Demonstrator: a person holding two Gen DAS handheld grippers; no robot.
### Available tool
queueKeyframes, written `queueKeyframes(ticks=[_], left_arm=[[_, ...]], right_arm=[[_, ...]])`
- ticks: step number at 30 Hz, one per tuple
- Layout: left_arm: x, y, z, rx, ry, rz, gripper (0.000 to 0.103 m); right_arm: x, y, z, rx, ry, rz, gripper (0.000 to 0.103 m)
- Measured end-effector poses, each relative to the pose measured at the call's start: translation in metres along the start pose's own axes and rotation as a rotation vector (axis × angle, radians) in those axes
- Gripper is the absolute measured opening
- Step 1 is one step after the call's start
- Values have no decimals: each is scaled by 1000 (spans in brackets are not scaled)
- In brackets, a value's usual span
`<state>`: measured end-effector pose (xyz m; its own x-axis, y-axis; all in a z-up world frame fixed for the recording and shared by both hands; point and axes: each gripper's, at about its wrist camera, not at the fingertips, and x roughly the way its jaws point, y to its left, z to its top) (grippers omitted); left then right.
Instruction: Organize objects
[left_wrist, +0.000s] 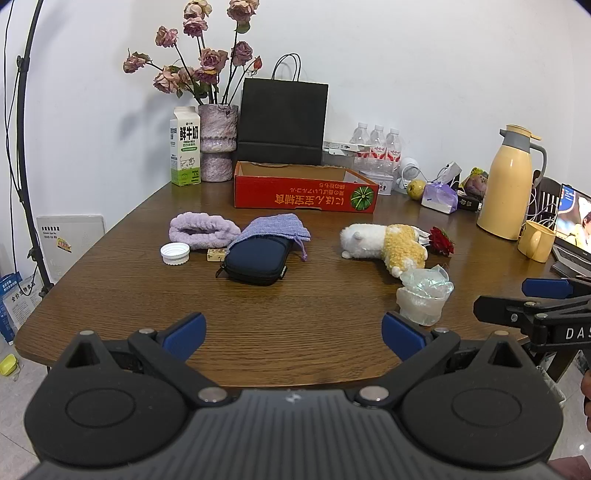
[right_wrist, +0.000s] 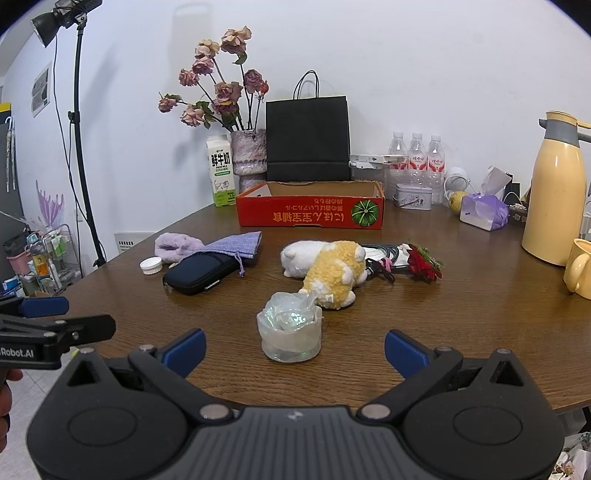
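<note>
Both tools hang over the near edge of the round wooden table (left_wrist: 295, 332), each with its blue-padded fingers spread wide and nothing between them. The left tool (left_wrist: 293, 334) faces bare wood; the right tool (right_wrist: 295, 349) faces a clear plastic cup stuffed with crumpled film (right_wrist: 290, 332), which stands just ahead of its fingertips without touching them. In the left wrist view that same cup sits at about 2 o'clock from the left tool, and the right tool pokes in from the 3 o'clock edge.

Just beyond the cup, at 12 o'clock in the right wrist view, a white-and-yellow plush toy (right_wrist: 325, 271) lies on its side, its foot close against the cup. To its right lie a coiled dark cable (right_wrist: 384, 258) and a red artificial flower (right_wrist: 423, 262).

Toward 11 o'clock in the left wrist view a navy zip pouch (left_wrist: 255, 260) lies partly on a lilac knitted drawstring bag (left_wrist: 271, 229). A fluffy purple headband (left_wrist: 201, 230) lies beside them, with a white bottle cap (left_wrist: 174, 253) and a small pale block (left_wrist: 216, 254) just in front of it.

At the far side, at 12 o'clock, an open red cardboard box (left_wrist: 306, 194) stands in front of a black paper bag (left_wrist: 282, 122), with a milk carton (left_wrist: 185, 146) and a vase of dried roses (left_wrist: 218, 147) to its left.
</note>
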<state>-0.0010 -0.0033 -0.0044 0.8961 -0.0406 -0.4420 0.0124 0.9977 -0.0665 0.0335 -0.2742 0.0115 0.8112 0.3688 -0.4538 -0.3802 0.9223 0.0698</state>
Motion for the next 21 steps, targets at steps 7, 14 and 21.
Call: queueKeyframes(ticks=[7, 14, 21], left_arm=[[0, -1, 0, 0, -1, -1, 103], [0, -2, 0, 0, -1, -2, 103], [0, -1, 0, -1, -1, -1, 103]], right_arm=[[0, 0, 0, -1, -1, 0, 103], [-1, 1, 0, -1, -1, -1, 103], [0, 1, 0, -2, -1, -1, 103]])
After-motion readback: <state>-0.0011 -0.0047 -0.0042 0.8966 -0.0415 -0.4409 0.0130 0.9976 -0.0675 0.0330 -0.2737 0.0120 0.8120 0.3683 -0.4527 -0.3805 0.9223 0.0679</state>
